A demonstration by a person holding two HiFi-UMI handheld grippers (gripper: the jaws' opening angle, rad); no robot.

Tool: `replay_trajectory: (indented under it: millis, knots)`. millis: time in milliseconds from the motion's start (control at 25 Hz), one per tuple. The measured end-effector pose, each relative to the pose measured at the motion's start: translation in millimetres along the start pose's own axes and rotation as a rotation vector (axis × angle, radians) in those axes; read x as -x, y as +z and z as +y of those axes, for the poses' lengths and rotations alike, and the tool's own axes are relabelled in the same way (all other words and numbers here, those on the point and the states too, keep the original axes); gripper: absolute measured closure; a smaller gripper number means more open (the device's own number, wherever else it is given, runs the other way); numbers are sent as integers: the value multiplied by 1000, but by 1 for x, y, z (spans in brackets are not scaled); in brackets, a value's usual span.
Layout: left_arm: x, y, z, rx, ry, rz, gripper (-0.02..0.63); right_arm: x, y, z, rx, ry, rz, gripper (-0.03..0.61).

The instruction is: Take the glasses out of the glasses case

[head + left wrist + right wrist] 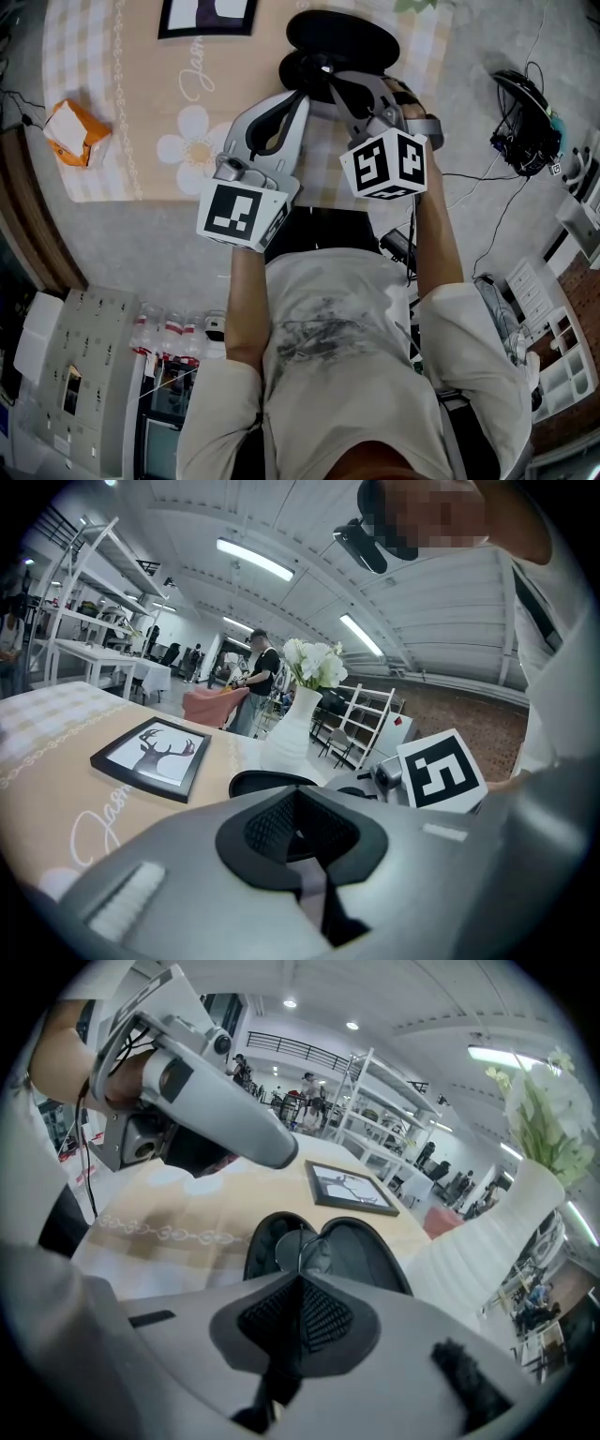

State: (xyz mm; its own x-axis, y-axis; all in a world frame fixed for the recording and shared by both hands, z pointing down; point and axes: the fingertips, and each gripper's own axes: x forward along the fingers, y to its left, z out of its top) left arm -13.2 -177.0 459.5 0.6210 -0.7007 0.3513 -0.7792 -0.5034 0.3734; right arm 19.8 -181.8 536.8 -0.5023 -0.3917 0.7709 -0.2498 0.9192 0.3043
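Over the open case | right tongs pinch glasses | left tongs pressed together, empty

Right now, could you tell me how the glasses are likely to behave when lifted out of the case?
The glasses show a thin wire frame, so they are probably light and easily bent; a gentle pinch seems wise. Their lenses look smooth, so likely slippery and scratch-prone. The right gripper seems shut on the frame alone, so they may swing.
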Motion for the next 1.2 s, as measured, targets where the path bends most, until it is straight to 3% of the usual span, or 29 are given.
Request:
replay_trajectory:
  millis: [1200]
  knots:
    - [19, 4, -13, -23, -26, -27, 606, 31, 17, 1, 22, -73, -2, 560]
